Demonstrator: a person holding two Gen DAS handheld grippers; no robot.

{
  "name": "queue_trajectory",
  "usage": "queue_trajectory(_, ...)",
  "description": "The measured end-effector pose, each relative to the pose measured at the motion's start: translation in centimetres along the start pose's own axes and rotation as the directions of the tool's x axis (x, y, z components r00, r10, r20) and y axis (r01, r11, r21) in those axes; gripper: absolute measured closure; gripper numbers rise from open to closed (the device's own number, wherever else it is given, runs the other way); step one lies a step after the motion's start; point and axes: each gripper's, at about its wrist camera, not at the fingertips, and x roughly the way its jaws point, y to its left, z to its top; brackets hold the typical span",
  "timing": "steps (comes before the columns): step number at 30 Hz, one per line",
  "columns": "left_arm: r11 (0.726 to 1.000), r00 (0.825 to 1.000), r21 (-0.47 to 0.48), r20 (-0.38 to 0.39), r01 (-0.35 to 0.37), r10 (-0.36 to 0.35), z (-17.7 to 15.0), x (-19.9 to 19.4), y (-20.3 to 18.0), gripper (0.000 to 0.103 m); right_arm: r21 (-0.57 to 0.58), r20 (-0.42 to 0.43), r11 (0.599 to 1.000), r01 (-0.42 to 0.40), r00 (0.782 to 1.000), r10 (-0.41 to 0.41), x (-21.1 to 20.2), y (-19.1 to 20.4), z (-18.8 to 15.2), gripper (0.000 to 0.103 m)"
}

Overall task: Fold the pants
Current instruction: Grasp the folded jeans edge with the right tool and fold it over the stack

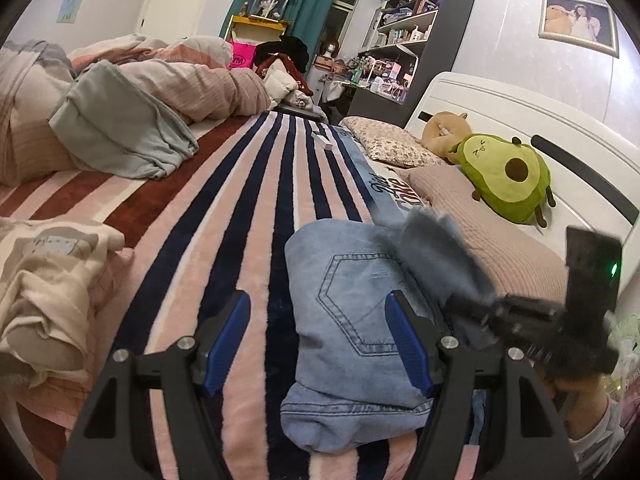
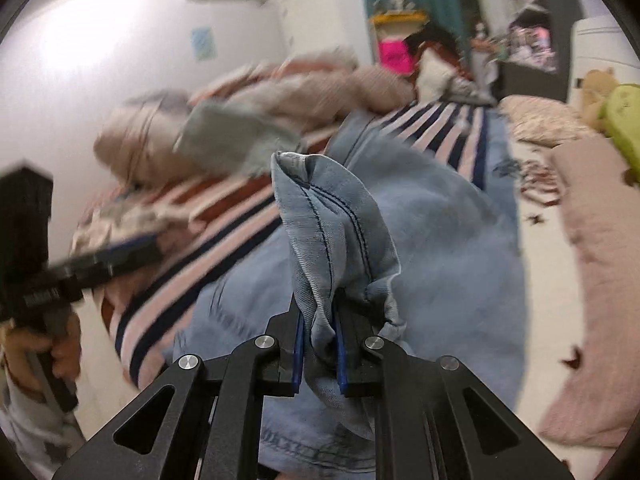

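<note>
Light blue jeans (image 1: 352, 320) lie partly folded on the striped blanket (image 1: 248, 208), back pocket up. My left gripper (image 1: 320, 340) is open and empty, its blue pads low over the jeans' left edge. My right gripper (image 2: 318, 344) is shut on a bunched jeans leg end (image 2: 328, 232), held up above the rest of the jeans (image 2: 440, 240). In the left wrist view the right gripper (image 1: 456, 300) shows blurred at the right, lifting that denim (image 1: 436, 248). The left gripper (image 2: 100, 264) shows blurred at the left of the right wrist view.
A rumpled duvet and a grey-green garment (image 1: 120, 132) lie at the bed's left. A cream garment (image 1: 52, 288) lies near left. Pillows (image 1: 400, 144), an avocado plush (image 1: 504, 176) and the white headboard (image 1: 520, 120) are at the right. Shelves (image 1: 408, 32) stand behind.
</note>
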Motion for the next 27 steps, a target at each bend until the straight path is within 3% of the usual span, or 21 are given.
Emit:
queue_trajectory(4,1.0,1.0,0.002,-0.017,0.015,-0.015,0.1,0.4,-0.1,0.037,-0.01,-0.055,0.999,-0.031,0.998,0.031,1.2,0.3,-1.2,0.089)
queue_trajectory(7,0.999,0.999,0.015,-0.021,0.038,-0.038,0.4,0.6,-0.9,0.036,-0.009,-0.068,0.993,-0.121,0.99,0.121,0.7,0.4,-1.9,0.073)
queue_trajectory(9,0.997,0.997,0.02,-0.025,0.075,-0.074,0.5,0.7,-1.5,0.033,-0.003,-0.074,0.985,-0.174,0.982,0.174,-0.1,0.6,-2.2,0.073)
queue_trajectory(14,0.985,0.984,0.024,-0.054,0.172,-0.17,0.9,1.4,-3.5,0.032,0.03,-0.031,0.976,-0.215,0.976,0.216,-3.2,-0.4,-2.5,0.069)
queue_trajectory(16,0.983,0.981,0.03,-0.07,0.183,-0.18,1.0,2.0,-4.3,0.032,0.053,0.001,0.98,-0.192,0.981,0.192,-4.8,-1.5,-2.5,0.068)
queue_trajectory(22,0.986,0.98,0.004,-0.11,0.168,-0.167,1.0,4.1,-5.8,0.032,0.139,0.055,0.99,-0.012,0.998,0.004,-8.0,-6.1,-3.7,0.064)
queue_trajectory(27,0.989,0.976,0.011,-0.166,0.147,-0.143,0.0,5.7,-6.9,0.032,0.19,0.043,0.982,-0.006,0.999,-0.002,-8.1,-8.3,-5.2,0.064)
